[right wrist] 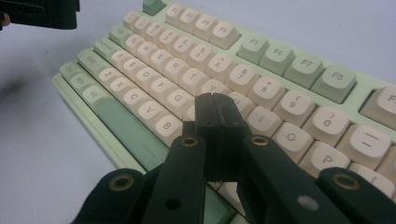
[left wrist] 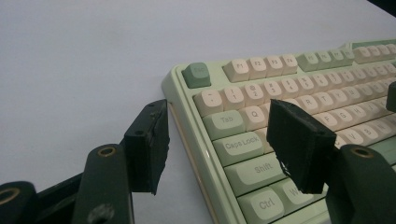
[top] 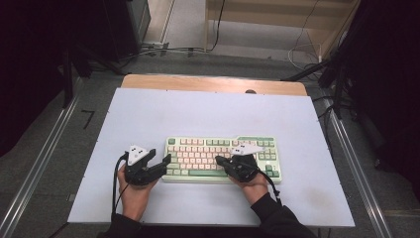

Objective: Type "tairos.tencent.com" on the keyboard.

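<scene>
The green and cream keyboard (top: 223,158) lies near the tabletop's (top: 163,109) front edge. The left claw (top: 161,163) stands open and empty, straddling the keyboard's left edge. The right claw (top: 221,161), closed on nothing, is over the middle keys.

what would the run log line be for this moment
scene: keyboard on table | left gripper: open, astride keyboard's left edge | right gripper: shut, tips over the letter keys, holding nothing

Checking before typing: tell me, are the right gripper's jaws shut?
Shut: the right gripper has its pads pressed together, nothing between, over the keyboard.
</scene>
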Available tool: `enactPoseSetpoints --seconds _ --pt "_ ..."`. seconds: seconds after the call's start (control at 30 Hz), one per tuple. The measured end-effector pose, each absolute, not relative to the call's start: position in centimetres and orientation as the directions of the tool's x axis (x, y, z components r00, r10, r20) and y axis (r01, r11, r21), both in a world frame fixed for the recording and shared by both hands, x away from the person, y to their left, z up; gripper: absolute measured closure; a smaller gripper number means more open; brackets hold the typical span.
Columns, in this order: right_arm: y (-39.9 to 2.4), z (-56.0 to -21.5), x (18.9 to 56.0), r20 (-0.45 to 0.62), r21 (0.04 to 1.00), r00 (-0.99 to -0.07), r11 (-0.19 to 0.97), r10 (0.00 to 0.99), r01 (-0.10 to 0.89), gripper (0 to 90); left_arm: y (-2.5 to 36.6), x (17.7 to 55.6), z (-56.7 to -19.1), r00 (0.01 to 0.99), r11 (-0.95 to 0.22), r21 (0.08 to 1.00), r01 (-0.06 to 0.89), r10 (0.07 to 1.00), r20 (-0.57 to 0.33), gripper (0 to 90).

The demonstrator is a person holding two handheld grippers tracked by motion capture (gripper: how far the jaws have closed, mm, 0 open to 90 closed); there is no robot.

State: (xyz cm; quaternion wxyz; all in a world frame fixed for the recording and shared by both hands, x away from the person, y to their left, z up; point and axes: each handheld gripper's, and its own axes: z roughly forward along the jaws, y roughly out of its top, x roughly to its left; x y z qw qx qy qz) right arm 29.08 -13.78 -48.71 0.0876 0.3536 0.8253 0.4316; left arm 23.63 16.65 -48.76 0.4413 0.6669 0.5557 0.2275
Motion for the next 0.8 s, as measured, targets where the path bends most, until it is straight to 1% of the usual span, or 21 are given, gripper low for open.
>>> enactPoseSetpoints --seconds 0.8 --pt "-12.77 -49.24 28.83 0.142 0.752 -0.762 0.432 0.631 0.498 87.6 16.72 23.54 -48.80 0.277 0.003 0.841 0.542 0.943 -0.182 39.3"
